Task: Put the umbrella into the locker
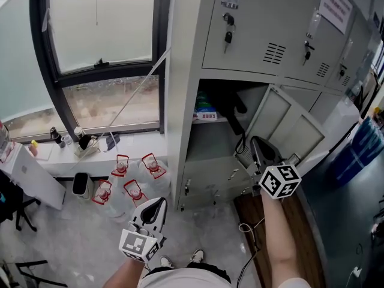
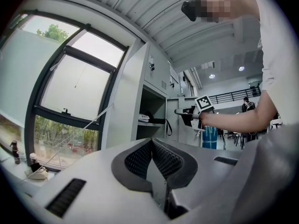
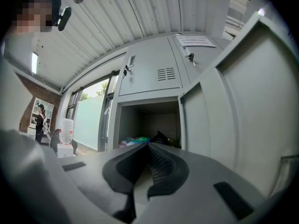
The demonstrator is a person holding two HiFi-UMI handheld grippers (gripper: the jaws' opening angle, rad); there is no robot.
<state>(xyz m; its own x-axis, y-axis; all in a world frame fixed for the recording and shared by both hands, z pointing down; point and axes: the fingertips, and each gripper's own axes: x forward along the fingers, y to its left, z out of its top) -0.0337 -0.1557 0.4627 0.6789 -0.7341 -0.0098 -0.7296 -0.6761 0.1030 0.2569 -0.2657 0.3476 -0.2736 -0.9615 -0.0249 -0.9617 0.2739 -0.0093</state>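
The black folded umbrella (image 1: 230,108) lies on the shelf inside the open grey locker (image 1: 186,101), its strap (image 1: 241,143) hanging over the shelf edge. In the left gripper view the umbrella (image 2: 156,121) shows as a dark bar in that compartment; in the right gripper view it is a dark shape (image 3: 161,137) at the back. My right gripper (image 1: 258,144) is shut and empty, level, just in front of the open compartment beside the swung-out door (image 1: 288,125). My left gripper (image 1: 158,204) hangs lower left over the floor, shut with nothing in it.
Several water jugs with red handles (image 1: 129,179) stand on the floor below the window. Small bottles (image 1: 57,137) sit on the sill. Keys (image 1: 228,38) hang in the upper locker doors. A cable (image 1: 249,233) trails on the floor, and a blue bin (image 1: 363,149) stands at the right.
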